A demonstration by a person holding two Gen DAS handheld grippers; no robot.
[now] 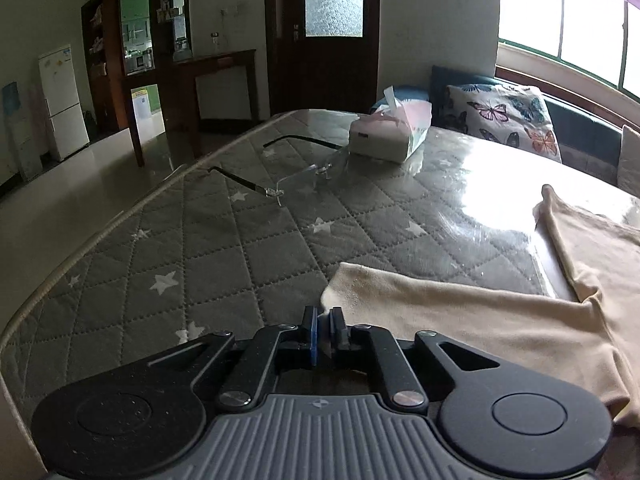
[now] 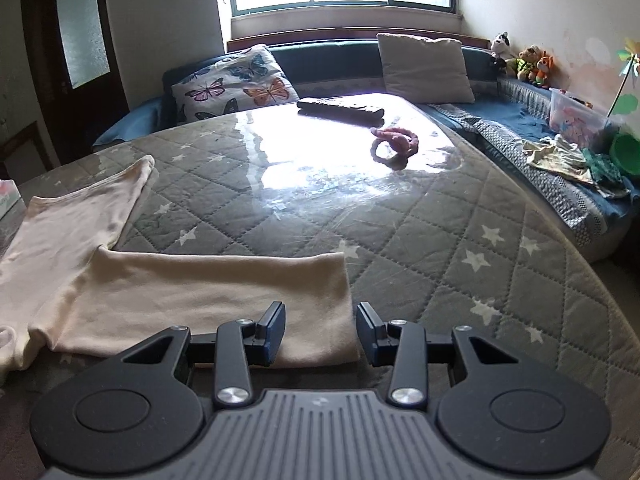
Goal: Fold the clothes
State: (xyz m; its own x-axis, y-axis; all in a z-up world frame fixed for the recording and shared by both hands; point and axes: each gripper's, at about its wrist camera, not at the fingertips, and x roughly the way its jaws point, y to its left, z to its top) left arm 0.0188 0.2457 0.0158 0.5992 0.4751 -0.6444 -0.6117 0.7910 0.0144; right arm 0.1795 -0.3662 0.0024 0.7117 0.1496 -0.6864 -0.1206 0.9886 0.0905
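garment: a cream long-sleeved top [image 2: 168, 292] lies flat on the quilted grey star-print bench [image 2: 460, 240], one sleeve stretched out sideways, the other [image 2: 132, 184] running away toward 11 o'clock in the right wrist view.
spread: it seems laid out smooth so the sleeves can be folded in first; no fold shows yet.
left hand-held gripper [image 1: 324, 326]: jaws all but closed, just at the cuff [image 1: 340, 284] of its sleeve at 12 o'clock; whether cloth is pinched between the pads cannot be told, since the cuff edge is hidden behind them.
right hand-held gripper [image 2: 320, 328]: jaws partly apart and holding nothing, straddling the near corner of the sleeve end [image 2: 332, 280], as if lined up to nip it.
likely step: taking both sleeve ends to carry them inward, by my reading.
glasses [image 1: 276, 184]: rimless pair at 11 o'clock in the left view, well apart from the top.
tissue pack [image 1: 390, 132]: at 12 o'clock, far side of the bench.
remote [image 2: 340, 108]: at 12 o'clock in the right view, with a pink ring-shaped item [image 2: 396, 146] near it.
risk: the shiny clear cover on the bench may let the cloth slide when pulled.
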